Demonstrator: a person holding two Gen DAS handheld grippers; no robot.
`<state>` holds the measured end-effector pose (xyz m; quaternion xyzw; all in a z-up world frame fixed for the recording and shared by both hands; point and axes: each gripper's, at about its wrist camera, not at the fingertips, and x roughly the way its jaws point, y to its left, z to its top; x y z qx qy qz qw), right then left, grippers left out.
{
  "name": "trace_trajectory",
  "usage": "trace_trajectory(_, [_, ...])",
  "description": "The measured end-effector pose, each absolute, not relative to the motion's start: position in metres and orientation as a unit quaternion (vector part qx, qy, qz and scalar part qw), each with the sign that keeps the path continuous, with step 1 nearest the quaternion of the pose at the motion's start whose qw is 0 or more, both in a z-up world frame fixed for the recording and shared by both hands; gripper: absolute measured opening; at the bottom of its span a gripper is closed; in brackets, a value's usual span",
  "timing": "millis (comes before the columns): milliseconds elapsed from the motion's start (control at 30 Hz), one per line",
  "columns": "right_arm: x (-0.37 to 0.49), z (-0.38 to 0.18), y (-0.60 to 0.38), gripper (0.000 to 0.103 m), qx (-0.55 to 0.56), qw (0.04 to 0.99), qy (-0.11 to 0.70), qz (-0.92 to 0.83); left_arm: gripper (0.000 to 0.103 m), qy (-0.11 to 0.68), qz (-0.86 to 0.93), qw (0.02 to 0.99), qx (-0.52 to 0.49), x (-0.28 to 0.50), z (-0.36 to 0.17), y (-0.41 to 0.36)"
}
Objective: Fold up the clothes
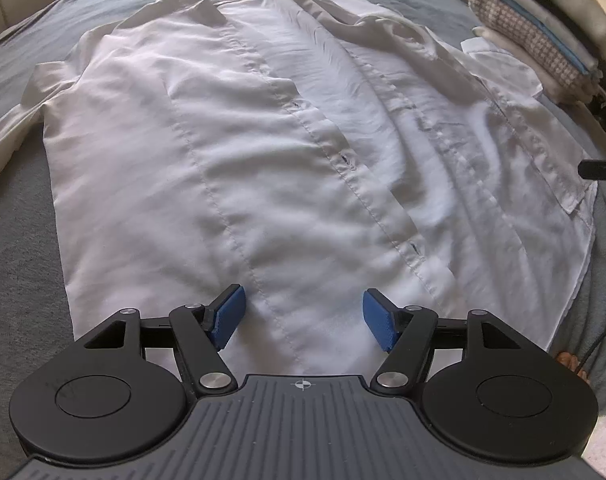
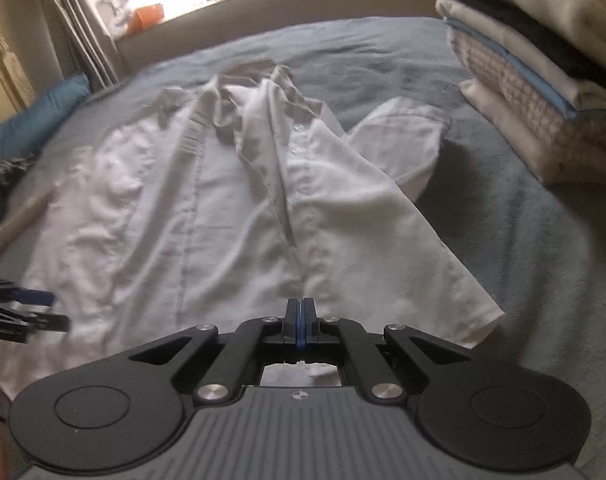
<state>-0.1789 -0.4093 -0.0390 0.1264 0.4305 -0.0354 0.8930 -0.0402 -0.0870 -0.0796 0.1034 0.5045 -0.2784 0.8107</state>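
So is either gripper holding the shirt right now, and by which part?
The right gripper has its jaws shut on the white shirt, at the bottom end of its front placket. The left gripper, jaws open, holds nothing.

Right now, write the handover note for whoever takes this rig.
Left gripper: open, over the near hem of the white shirt, holding nothing.
Right gripper: shut at the shirt's right front panel near the hem; whether it pinches cloth is unclear.
Shirt lies spread on the grey bed, unbuttoned, wrinkled; folded stack to the right.
Done: laid out. Left: all folds.
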Motion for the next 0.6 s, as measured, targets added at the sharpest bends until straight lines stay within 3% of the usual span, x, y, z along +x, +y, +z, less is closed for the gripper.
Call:
trace_trajectory(167, [-0.173,-0.058,-0.385,0.005,0.022,0.883,0.469,-0.03,0.066,0.505,-0.278,0.81,0.102,-0.041,-0.08,-0.086])
trace_trajectory(233, [-0.171,-0.069,-0.375,0.025,-0.022,0.875,0.482,-0.029,0.066,0.506,-0.278,0.81,0.101,-0.041,-0.08,-0.086])
trace_trajectory(300, [-0.17,-0.078,-0.372,0.03,-0.041,0.871,0.489,-0.03,0.066,0.507,-0.277,0.81,0.1,-0.041,-0.08,-0.086])
trace_trajectory(400, [-0.168,-0.084,-0.377,0.026,-0.033,0.871,0.49,-0.03,0.066,0.508,-0.276,0.81,0.1,-0.041,-0.08,-0.086])
trace_trajectory(433, [-0.168,-0.083,-0.38,0.015,-0.028,0.871,0.489,-0.03,0.066,0.508,-0.276,0.81,0.1,-0.041,-0.08,-0.086])
trace_trajectory(500, [-0.168,-0.082,-0.386,0.002,-0.013,0.872,0.488,-0.032,0.066,0.508,-0.275,0.81,0.101,-0.041,-0.08,-0.086])
trace_trajectory(600, [-0.171,-0.071,-0.401,0.002,0.046,0.877,0.476,-0.038,0.066,0.509,-0.274,0.81,0.102,-0.041,-0.081,-0.087])
